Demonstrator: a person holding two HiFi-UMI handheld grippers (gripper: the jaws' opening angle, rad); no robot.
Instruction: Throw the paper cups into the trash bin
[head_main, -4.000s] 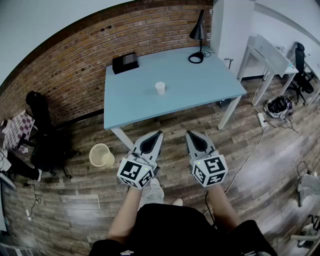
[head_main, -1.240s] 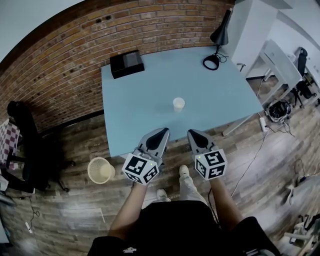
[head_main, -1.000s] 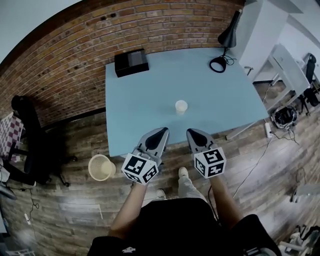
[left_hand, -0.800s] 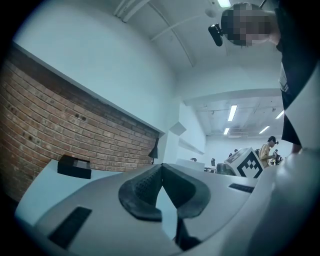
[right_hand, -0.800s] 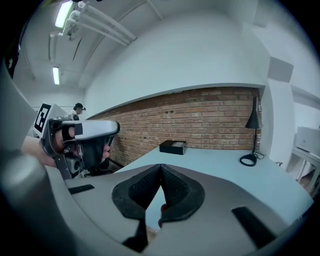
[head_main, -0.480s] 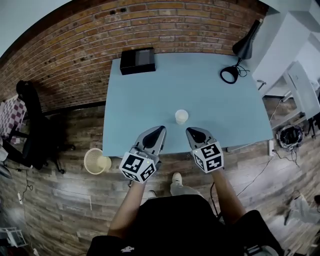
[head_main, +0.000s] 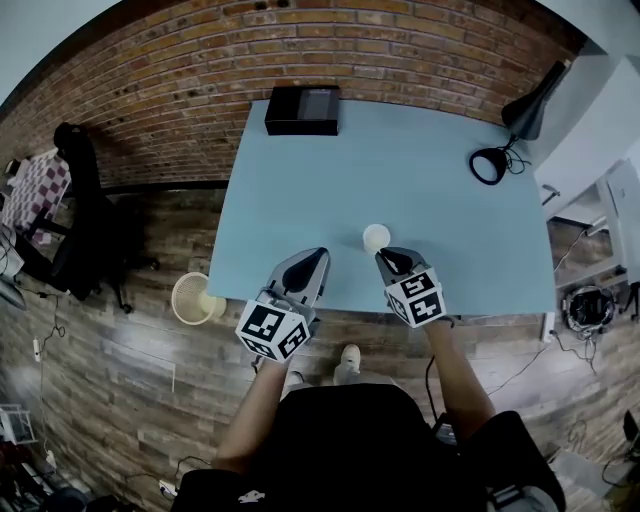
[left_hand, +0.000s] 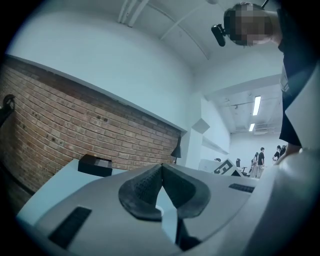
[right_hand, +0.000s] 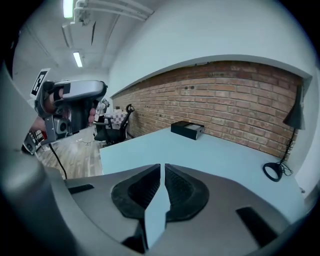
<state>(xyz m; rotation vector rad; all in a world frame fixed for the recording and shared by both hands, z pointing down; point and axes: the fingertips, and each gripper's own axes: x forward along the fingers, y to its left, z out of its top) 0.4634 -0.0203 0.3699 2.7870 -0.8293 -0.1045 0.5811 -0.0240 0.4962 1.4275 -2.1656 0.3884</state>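
A white paper cup (head_main: 376, 237) stands upright near the front of the light-blue table (head_main: 300, 190). My right gripper (head_main: 384, 256) is shut with nothing in it, and its tip sits just in front of the cup. To the cup's left, my left gripper (head_main: 319, 254) hangs over the table's front edge, also shut and holding nothing. A pale mesh trash bin (head_main: 190, 298) stands on the floor off the table's front-left corner. In the right gripper view the shut jaws (right_hand: 162, 168) point across the tabletop, which hides the cup.
A black box (head_main: 301, 109) lies at the table's far edge by the brick wall. A black desk lamp (head_main: 524, 112) stands at the far right, its round base (head_main: 488, 165) on the table. A dark office chair (head_main: 85, 215) is on the left.
The table has drawn closer in the head view. Both grippers have moved from over the floor to over its front edge, the right one close to the cup.
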